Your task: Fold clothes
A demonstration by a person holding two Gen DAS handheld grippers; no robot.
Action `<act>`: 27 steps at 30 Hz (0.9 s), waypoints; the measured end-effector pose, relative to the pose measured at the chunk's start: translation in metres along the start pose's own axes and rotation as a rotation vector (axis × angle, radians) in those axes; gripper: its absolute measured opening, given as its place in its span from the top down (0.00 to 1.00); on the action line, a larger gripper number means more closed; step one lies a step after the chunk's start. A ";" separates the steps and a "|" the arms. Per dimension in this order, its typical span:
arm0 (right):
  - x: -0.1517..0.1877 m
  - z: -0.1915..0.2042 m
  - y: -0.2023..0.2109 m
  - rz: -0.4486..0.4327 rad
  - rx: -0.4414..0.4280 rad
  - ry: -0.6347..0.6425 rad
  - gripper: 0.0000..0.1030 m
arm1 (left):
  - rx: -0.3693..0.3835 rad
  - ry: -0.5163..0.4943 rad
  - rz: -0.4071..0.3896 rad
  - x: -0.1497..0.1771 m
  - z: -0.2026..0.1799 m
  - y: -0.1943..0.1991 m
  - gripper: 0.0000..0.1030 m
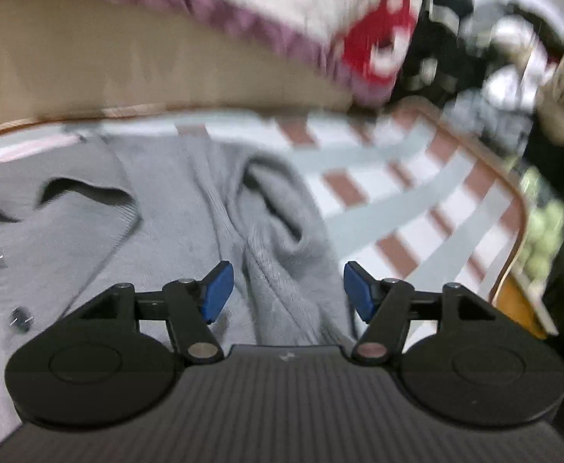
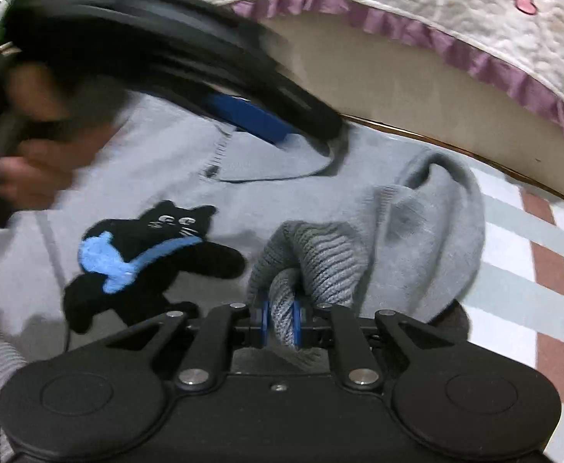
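A: Left wrist view first. What's clear?

B: The left gripper (image 1: 287, 291) has its blue pads standing apart with nothing between them. Below lies the grey sweater (image 1: 147, 231), rumpled on a striped mat (image 1: 417, 193) of white, pale green and brown bands. The whole picture is smeared, so the knit reads only as soft folds.

A: And behind it?

B: A quilt (image 1: 282, 7) with a purple frilled edge hangs over a beige bed side (image 1: 127, 65). The dark clutter at the upper right is too blurred to name, and the sweater's left part runs off the frame.

A: Now the right wrist view.

B: The right gripper (image 2: 281, 324) is clamped on a ribbed cuff (image 2: 313, 258) of the grey sweater (image 2: 282, 193); the sleeve bunches up just beyond the pads. A black cat patch (image 2: 143, 254) with a blue fish sits on the sweater's front.

A: That dark sweep at the upper left?

B: The left gripper (image 2: 251, 115), blurred, one blue pad showing, with a person's hand (image 2: 35, 154) behind it. Its jaws cannot be read here.
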State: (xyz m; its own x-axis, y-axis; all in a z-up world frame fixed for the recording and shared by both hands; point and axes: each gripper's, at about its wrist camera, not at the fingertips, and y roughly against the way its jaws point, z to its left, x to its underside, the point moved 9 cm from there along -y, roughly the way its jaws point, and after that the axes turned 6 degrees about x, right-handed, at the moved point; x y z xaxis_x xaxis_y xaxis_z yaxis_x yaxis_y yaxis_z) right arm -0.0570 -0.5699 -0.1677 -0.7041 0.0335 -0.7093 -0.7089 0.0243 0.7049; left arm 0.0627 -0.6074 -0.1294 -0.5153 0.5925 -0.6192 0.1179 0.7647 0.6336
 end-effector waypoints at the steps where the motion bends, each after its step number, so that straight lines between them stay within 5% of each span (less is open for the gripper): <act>1: -0.001 0.003 -0.001 0.002 -0.014 0.005 0.86 | 0.002 -0.029 0.057 0.003 -0.001 -0.018 0.39; 2: 0.000 0.006 -0.003 0.012 -0.034 0.010 0.86 | 0.001 -0.060 0.114 0.006 -0.001 -0.035 0.43; 3: 0.001 0.010 -0.006 0.027 -0.062 0.015 0.86 | -0.025 -0.118 0.174 0.014 -0.002 -0.049 0.85; 4: 0.003 0.013 -0.007 0.042 -0.089 0.017 0.86 | -0.051 -0.176 0.233 0.021 -0.002 -0.063 0.91; 7: 0.013 0.019 -0.009 0.092 -0.161 -0.003 0.85 | -0.082 -0.251 0.290 0.030 0.000 -0.079 0.93; 11: 0.024 0.027 -0.019 0.168 -0.201 0.011 0.86 | -0.129 -0.148 0.233 0.023 0.023 -0.069 0.93; 16: 0.037 0.061 -0.015 0.234 -0.250 0.148 0.90 | -0.088 -0.062 0.193 0.026 0.034 -0.066 0.93; 23: 0.010 0.042 0.011 0.085 -0.198 0.016 0.88 | -0.033 -0.011 0.171 0.027 0.041 -0.066 0.93; 27: 0.005 0.047 0.003 0.095 -0.174 0.004 0.82 | -0.036 -0.021 0.170 0.026 0.039 -0.068 0.93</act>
State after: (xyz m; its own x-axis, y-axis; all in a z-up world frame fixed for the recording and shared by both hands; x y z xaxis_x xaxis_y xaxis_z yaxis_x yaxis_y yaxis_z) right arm -0.0607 -0.5231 -0.1688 -0.7678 0.0236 -0.6403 -0.6358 -0.1518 0.7568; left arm 0.0739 -0.6337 -0.2067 -0.4727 0.7177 -0.5113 0.1712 0.6440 0.7456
